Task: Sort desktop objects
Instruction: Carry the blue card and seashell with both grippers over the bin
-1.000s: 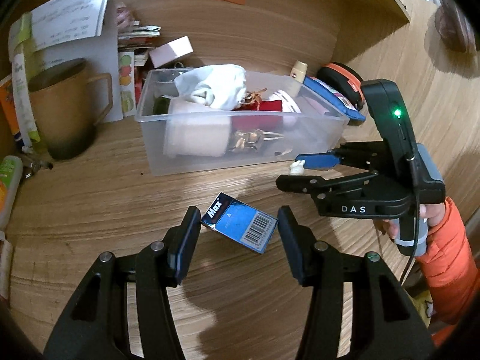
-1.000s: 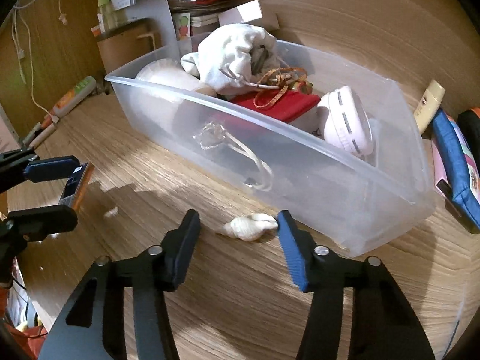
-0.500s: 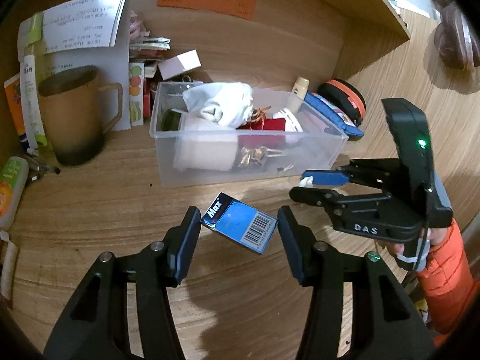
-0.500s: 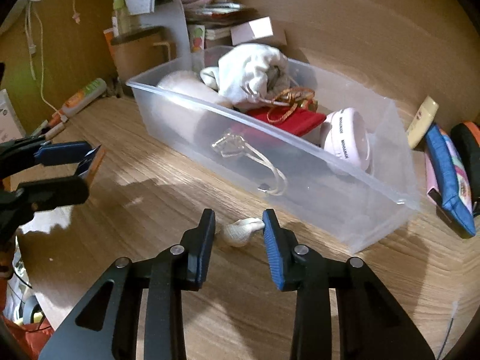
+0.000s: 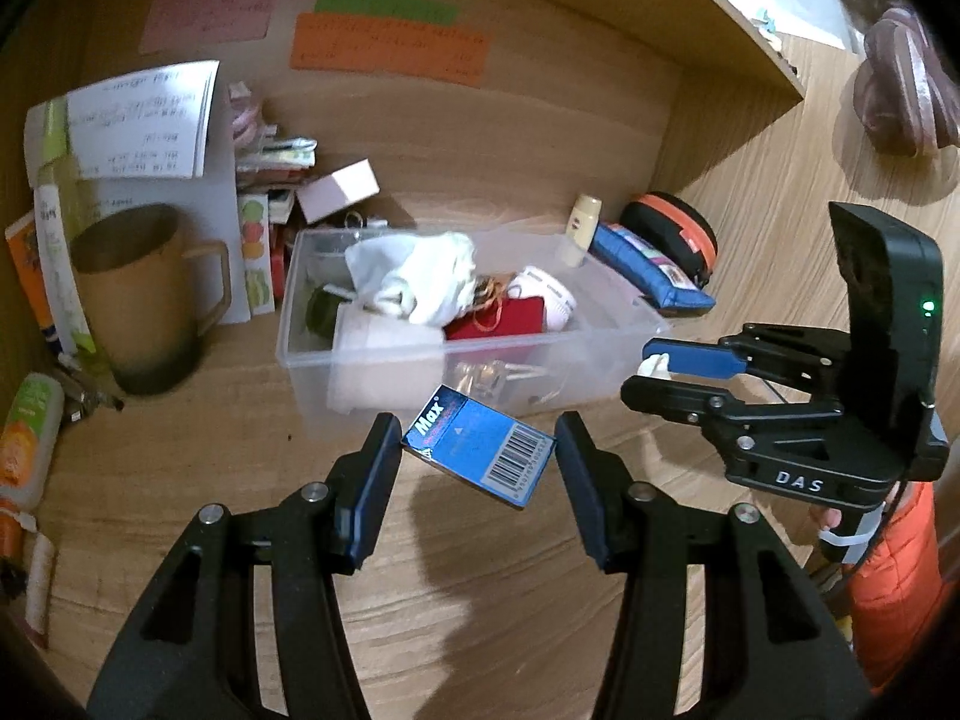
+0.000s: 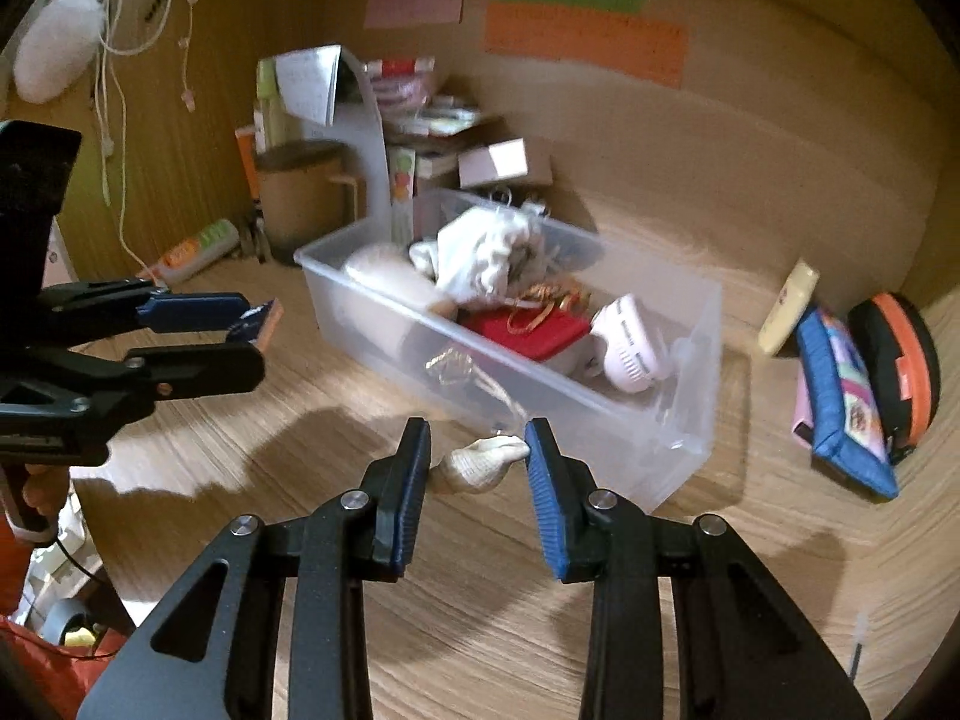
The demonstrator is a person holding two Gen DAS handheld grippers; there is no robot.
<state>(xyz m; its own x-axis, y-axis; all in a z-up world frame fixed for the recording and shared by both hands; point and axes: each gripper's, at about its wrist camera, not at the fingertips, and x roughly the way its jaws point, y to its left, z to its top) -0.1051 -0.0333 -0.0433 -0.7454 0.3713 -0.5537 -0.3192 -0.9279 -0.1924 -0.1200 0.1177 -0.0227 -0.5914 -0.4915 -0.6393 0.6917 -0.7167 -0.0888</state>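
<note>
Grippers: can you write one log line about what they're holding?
left gripper: shut on blue box | right gripper: shut on seashell | bin: ahead

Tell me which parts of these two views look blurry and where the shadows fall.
Left wrist view: blue box sharp, mug and wall notes soft, gripper shadow on the desk. Right wrist view: seashell sharp, clear bin smeared, long shadows across the wood.

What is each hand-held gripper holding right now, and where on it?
Left hand-held gripper: blue Max box, by opposite corners. Right hand-held gripper: seashell, by its ends.
</note>
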